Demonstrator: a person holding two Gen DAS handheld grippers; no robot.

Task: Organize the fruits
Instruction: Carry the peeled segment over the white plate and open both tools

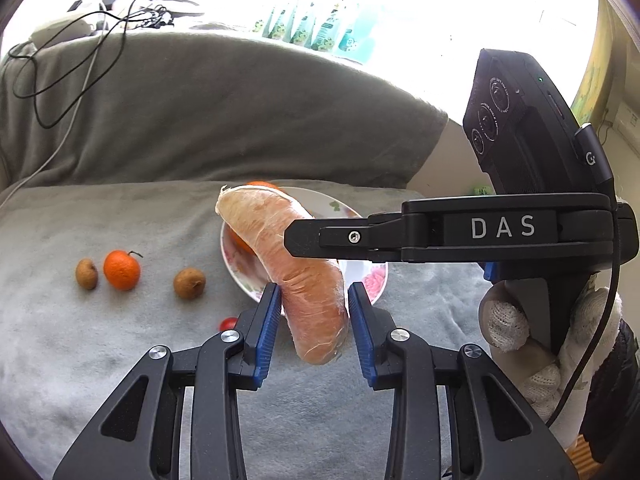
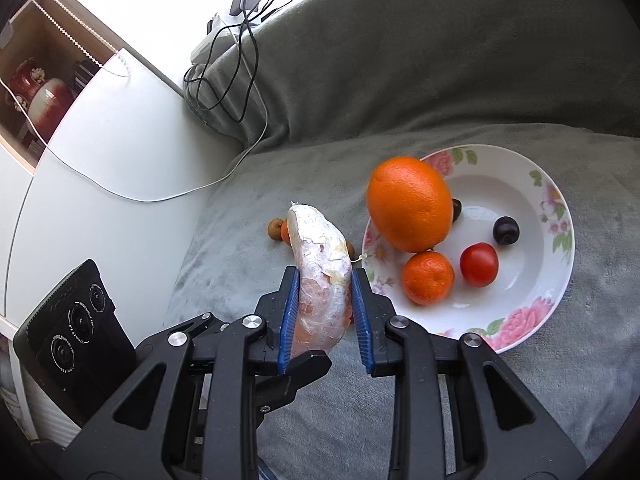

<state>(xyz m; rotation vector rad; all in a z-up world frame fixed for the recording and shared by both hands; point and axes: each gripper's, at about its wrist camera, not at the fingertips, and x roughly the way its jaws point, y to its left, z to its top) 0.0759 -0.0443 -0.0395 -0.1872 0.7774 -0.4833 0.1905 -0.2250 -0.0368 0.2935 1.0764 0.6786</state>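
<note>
Transfer of a film-wrapped orange root, apparently a carrot point(image 1: 260, 216), above a blanket-covered seat point(image 1: 120, 360). The right gripper point(image 2: 324, 276) is clamped across the carrot's middle, both blue pads pressed to the film, so it appears to carry the weight. The left gripper point(image 1: 314, 292) brackets the lower end. One pad touches and the other sits just beside the film, so whether it grips cannot be told. The carrot hangs clear of the blanket at the near rim of the floral plate point(image 2: 556, 216), which lies toward the right side of the seat. Holding it tilted, with one end raised, probably keeps it above the fruit already collected: a large orange point(image 2: 410, 204), a mandarin point(image 2: 428, 278), a tomato point(image 2: 479, 265) and a dark plum point(image 2: 505, 230). These lie mostly toward the plate's left half, leaving bare porcelain on the far right side. Still loose toward the left edge of the seat are a second mandarin point(image 1: 122, 270), two brown fruits point(image 1: 87, 274) point(image 1: 189, 283) and a small red fruit point(image 1: 229, 324), suggesting the sorting is roughly half complete. The slick film may let the carrot slip during release.
</note>
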